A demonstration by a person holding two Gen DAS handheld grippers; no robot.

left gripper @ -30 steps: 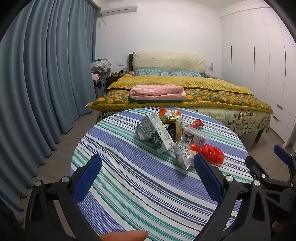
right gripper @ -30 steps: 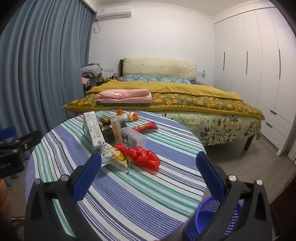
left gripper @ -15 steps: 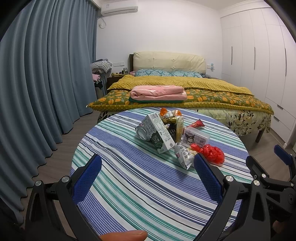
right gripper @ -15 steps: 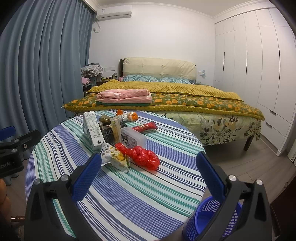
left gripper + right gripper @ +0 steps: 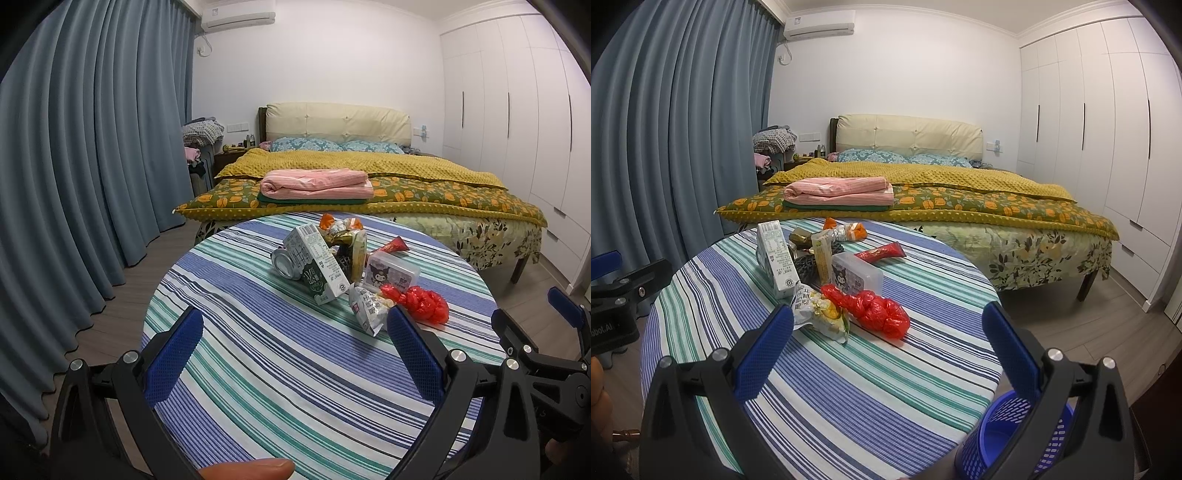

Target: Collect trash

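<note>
A heap of trash lies mid-table on the striped cloth: a green-and-white milk carton [image 5: 317, 266] [image 5: 775, 258], a crushed can [image 5: 282, 263], a clear plastic box [image 5: 391, 273] [image 5: 857, 275], a red crumpled bag [image 5: 417, 302] [image 5: 875, 314], a white snack wrapper [image 5: 367, 308] [image 5: 820, 314], a red sachet [image 5: 881, 253] and orange wrappers [image 5: 340, 223]. My left gripper [image 5: 295, 354] is open over the near table, short of the heap. My right gripper [image 5: 890, 354] is open too, just before the red bag. A blue perforated bin [image 5: 1008, 439] stands on the floor at the table's right.
The round table [image 5: 258, 369] has a blue, green and white striped cloth. Behind it stands a bed [image 5: 960, 192] with a yellow cover and folded pink bedding. Grey-blue curtains [image 5: 74, 166] hang left, white wardrobes [image 5: 1108, 129] right. A fingertip [image 5: 251, 469] shows at the bottom edge.
Both views have hardly shifted; the heap sits marginally lower in the right wrist view. Both grippers stay open.
</note>
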